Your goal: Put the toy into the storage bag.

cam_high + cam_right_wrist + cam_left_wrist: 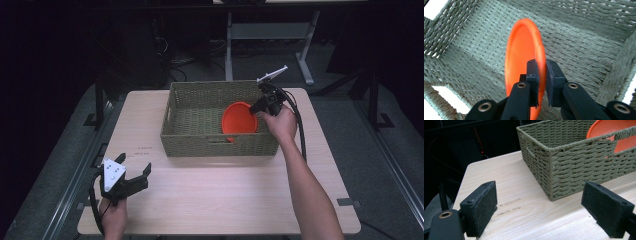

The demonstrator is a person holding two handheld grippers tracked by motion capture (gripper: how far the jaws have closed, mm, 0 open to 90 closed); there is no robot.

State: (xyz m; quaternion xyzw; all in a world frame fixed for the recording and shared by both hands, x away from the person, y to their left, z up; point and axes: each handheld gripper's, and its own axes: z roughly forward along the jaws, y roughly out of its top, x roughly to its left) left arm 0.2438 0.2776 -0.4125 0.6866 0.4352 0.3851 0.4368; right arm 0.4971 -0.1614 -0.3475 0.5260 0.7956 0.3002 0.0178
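An orange plate (239,119) hangs on edge inside the woven green basket (175,107), toward its right half. My right gripper (258,106) reaches in over the basket's right rim and is shut on the plate's rim. In the right gripper view the two black pads (533,75) pinch the orange plate (524,57) above the basket's woven floor (579,45). My left gripper (134,172) rests at the table's front left, open with nothing between its jaws. In the left gripper view its pads (480,206) frame the basket's near corner (554,170) and part of the orange plate (624,142).
The light wooden table (225,190) has free room in front of the basket and to its left. The basket's walls surround the plate on all sides. Dark floor and a desk frame (270,35) lie beyond the far edge.
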